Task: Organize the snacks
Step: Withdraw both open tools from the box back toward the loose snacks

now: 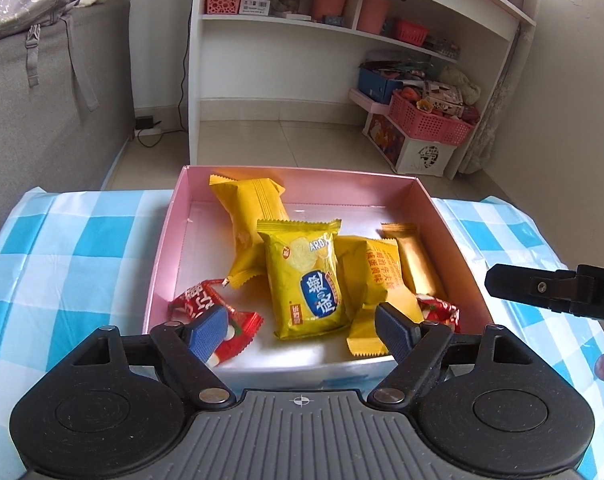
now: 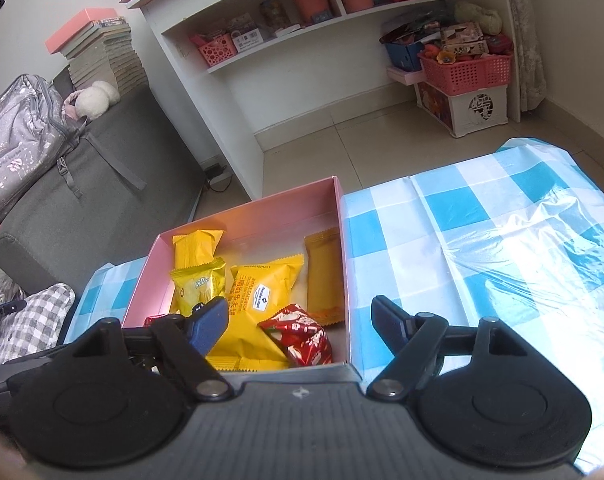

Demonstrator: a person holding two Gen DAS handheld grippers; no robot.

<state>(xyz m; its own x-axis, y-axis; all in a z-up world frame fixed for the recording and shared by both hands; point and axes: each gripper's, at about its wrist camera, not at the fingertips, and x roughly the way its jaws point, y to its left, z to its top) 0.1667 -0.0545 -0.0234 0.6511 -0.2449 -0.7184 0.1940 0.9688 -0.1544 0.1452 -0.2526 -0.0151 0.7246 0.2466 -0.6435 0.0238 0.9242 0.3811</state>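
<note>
A pink box (image 1: 164, 240) (image 2: 258, 212) sits on the blue checked tablecloth and holds several snack packets. In the left wrist view a yellow biscuit packet (image 1: 306, 276) lies in the middle, more yellow packets (image 1: 250, 208) behind and beside it, a gold bar (image 1: 414, 260) at the right, and red packets (image 1: 206, 300) (image 1: 438, 310) near the front. My left gripper (image 1: 302, 330) hangs open above the box's front edge with nothing between its fingers. My right gripper (image 2: 300, 326) is open too, over the box's near right corner, above a red packet (image 2: 302, 336); it holds nothing.
The checked tablecloth (image 2: 482, 240) spreads right of the box, with a glossy plastic sheet (image 2: 550, 248) on it. A white shelf unit (image 1: 286, 60), pink baskets (image 1: 430, 120) and a grey sofa (image 2: 82, 184) stand beyond the table. The right gripper's finger (image 1: 542, 292) shows at the right of the left view.
</note>
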